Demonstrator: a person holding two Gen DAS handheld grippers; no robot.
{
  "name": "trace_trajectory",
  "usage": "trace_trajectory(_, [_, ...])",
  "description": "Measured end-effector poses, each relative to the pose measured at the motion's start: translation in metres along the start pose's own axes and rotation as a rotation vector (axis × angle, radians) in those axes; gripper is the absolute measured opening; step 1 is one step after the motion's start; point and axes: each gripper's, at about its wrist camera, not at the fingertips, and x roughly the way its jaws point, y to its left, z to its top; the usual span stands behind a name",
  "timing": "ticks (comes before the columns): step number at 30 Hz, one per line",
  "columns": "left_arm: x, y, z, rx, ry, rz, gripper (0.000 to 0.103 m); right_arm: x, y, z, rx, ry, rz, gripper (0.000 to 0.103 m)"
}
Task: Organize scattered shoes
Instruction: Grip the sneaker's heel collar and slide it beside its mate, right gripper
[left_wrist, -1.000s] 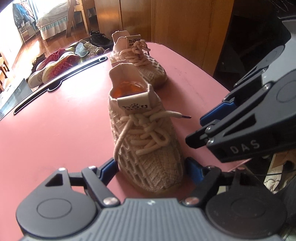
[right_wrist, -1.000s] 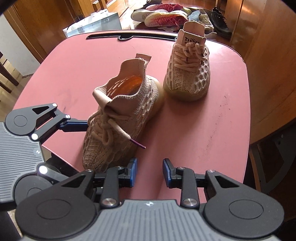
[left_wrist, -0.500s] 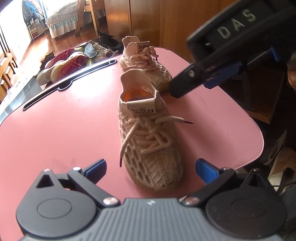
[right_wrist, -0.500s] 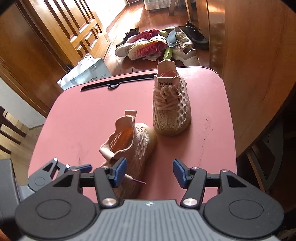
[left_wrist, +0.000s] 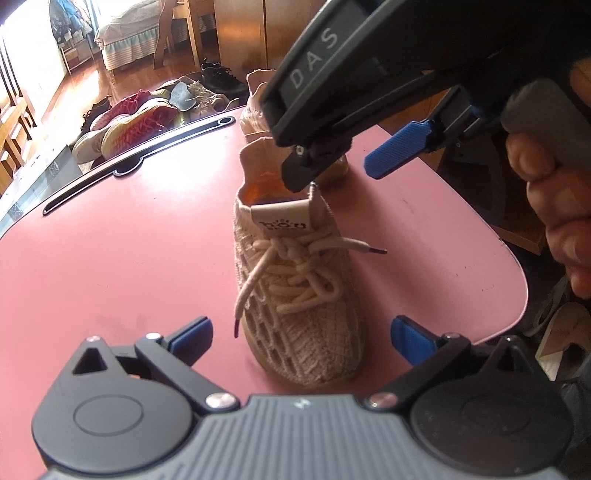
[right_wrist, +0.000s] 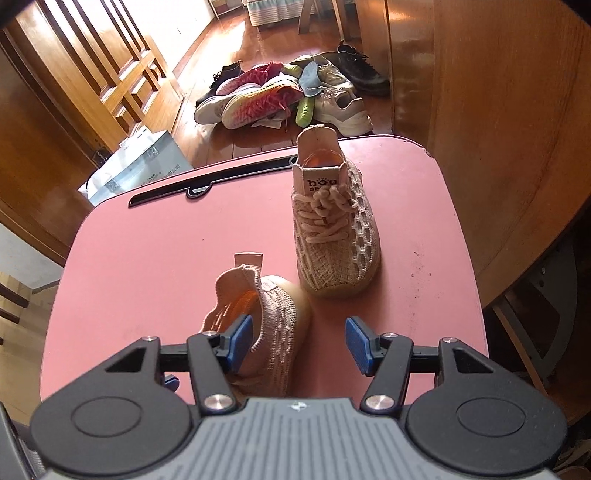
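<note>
Two beige knit sneakers stand on the pink table (left_wrist: 129, 240). The near sneaker (left_wrist: 295, 288) points its toe at my left gripper (left_wrist: 301, 336), which is open wide; its blue pads flank the toe without touching it. The far sneaker (right_wrist: 332, 229) stands upright by the table's back edge. My right gripper (right_wrist: 300, 343) hovers open over the near sneaker's heel (right_wrist: 258, 325), its left pad overlapping the collar and pressing nothing. In the left wrist view the right gripper (left_wrist: 351, 162) hangs above the shoe's opening, held by a hand (left_wrist: 554, 206).
A pile of several other shoes (right_wrist: 280, 96) lies on the wooden floor beyond the table. A white box (right_wrist: 136, 166) sits at the back left. A wooden cabinet (right_wrist: 498, 129) stands close along the table's right side. A black slot (left_wrist: 129, 166) runs along the table's far edge.
My left gripper opened wide and let go of the near sneaker's toe. My right gripper widened, rose and swung over that sneaker's heel. Both sneakers stayed put.
</note>
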Motion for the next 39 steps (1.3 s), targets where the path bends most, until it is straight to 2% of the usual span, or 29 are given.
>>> trace_trajectory(4, [0.003,0.002,-0.002,-0.022,0.018,-0.019,0.103,0.007,0.007,-0.002,-0.029,0.014,-0.008,0.055])
trace_trajectory(9, [0.005,-0.001,-0.004,0.002,0.030,-0.007,0.103,0.017,0.014,-0.003,-0.054,0.035,-0.026,0.054])
trace_trajectory(13, [0.007,-0.002,-0.006,0.018,0.045,0.006,0.103,0.020,0.017,-0.002,-0.057,0.043,0.003,0.031])
trace_trajectory(16, [0.007,-0.002,-0.009,0.016,0.037,0.002,0.103,0.021,0.020,-0.003,-0.073,0.041,0.007,0.023])
trace_trajectory(17, [0.008,-0.001,-0.010,0.014,0.030,0.002,0.102,0.021,0.019,-0.003,-0.070,0.040,0.007,0.014])
trace_trajectory(20, [0.009,0.000,-0.010,0.009,0.020,0.002,0.093,0.021,0.015,-0.001,-0.030,0.028,0.026,0.007])
trace_trajectory(22, [0.007,-0.002,-0.009,0.021,0.005,-0.003,0.077,0.019,0.019,0.000,-0.052,0.008,0.011,0.007])
trace_trajectory(24, [0.006,-0.002,-0.008,0.025,-0.002,-0.002,0.077,0.019,0.023,0.000,-0.069,-0.004,-0.005,0.006])
trace_trajectory(39, [0.002,0.013,0.001,-0.047,-0.032,0.049,0.071,0.022,0.031,0.015,-0.063,-0.052,0.055,0.005])
